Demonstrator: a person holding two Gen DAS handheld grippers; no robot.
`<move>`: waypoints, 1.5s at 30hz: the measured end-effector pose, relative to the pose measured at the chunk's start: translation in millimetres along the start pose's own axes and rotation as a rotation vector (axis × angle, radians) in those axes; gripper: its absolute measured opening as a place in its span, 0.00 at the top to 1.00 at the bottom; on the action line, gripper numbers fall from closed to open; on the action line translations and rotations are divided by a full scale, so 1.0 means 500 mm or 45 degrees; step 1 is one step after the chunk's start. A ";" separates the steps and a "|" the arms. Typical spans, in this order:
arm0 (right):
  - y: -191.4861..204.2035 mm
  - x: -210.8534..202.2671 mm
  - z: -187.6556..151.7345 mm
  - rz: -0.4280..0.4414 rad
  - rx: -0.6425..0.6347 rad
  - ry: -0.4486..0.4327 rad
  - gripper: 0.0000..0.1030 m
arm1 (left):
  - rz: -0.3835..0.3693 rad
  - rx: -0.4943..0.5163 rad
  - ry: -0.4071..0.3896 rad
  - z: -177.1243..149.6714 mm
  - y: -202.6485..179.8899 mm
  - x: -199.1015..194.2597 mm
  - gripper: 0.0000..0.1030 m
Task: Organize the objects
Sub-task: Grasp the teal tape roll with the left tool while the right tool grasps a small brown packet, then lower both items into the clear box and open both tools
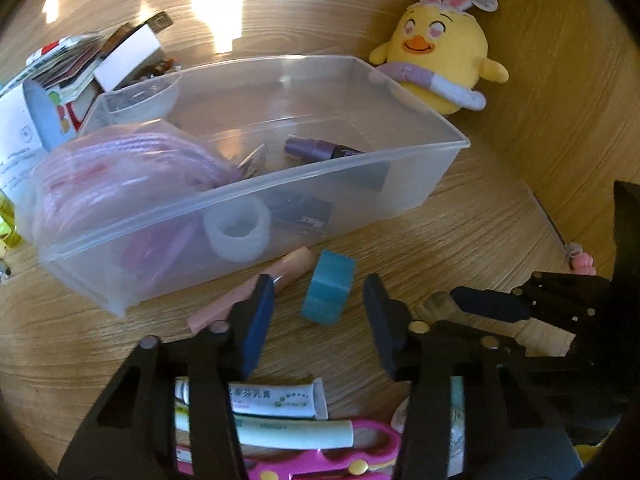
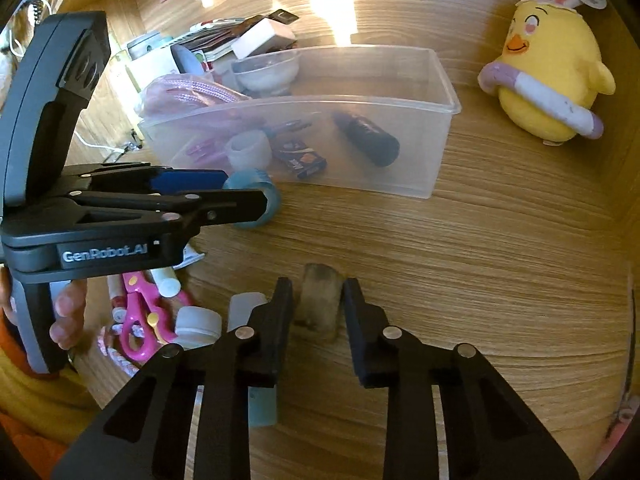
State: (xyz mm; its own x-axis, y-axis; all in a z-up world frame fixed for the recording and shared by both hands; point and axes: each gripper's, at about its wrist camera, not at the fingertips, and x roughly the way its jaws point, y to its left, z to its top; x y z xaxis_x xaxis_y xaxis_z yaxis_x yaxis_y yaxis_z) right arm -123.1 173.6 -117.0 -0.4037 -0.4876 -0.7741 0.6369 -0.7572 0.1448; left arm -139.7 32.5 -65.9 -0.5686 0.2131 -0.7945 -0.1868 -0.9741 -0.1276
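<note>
A blue tape roll [image 1: 328, 294] stands on the wooden desk just in front of a clear plastic bin [image 1: 360, 165]. My left gripper [image 1: 318, 282] straddles the roll, with a narrow gap showing at each pad, so it is open. From the right wrist view the left gripper [image 2: 262, 200] comes in from the left with the blue roll [image 2: 250, 178] at its tips. My right gripper [image 2: 318, 286] is shut on a short brown cork-like cylinder [image 2: 322, 300] that stands on the desk. The bin [image 2: 400, 98] holds a pink cord, a white tape roll and a dark tube.
A pink stick [image 1: 288, 272] lies along the bin's front wall. Pink scissors [image 1: 360, 460], cream tubes [image 1: 280, 400] and small bottles [image 2: 200, 322] crowd the near desk. A yellow chick plush [image 2: 552, 80] sits at the back right. Boxes and books [image 1: 100, 60] pile up behind the bin.
</note>
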 end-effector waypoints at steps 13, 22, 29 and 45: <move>-0.027 -0.039 0.015 -0.027 0.061 -0.089 0.78 | -0.007 0.033 -0.091 0.003 0.000 -0.039 0.83; -0.025 -0.108 0.074 -0.023 0.043 -0.262 0.78 | 0.002 -0.007 -0.257 0.041 0.011 -0.130 0.83; -0.028 -0.132 0.130 -0.034 0.023 -0.356 0.78 | 0.024 -0.053 -0.325 0.074 0.039 -0.167 0.83; -0.045 -0.018 0.206 -0.029 0.022 -0.261 0.78 | 0.061 -0.094 -0.208 0.112 0.063 -0.063 0.83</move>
State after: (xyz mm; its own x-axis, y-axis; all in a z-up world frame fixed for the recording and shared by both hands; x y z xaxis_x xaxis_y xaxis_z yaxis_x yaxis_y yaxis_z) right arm -201.5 150.6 -49.7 -0.5439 -0.5474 -0.6361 0.6158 -0.7753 0.1407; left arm -172.6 -0.6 -11.6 -0.6993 0.1699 -0.6943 -0.1004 -0.9851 -0.1399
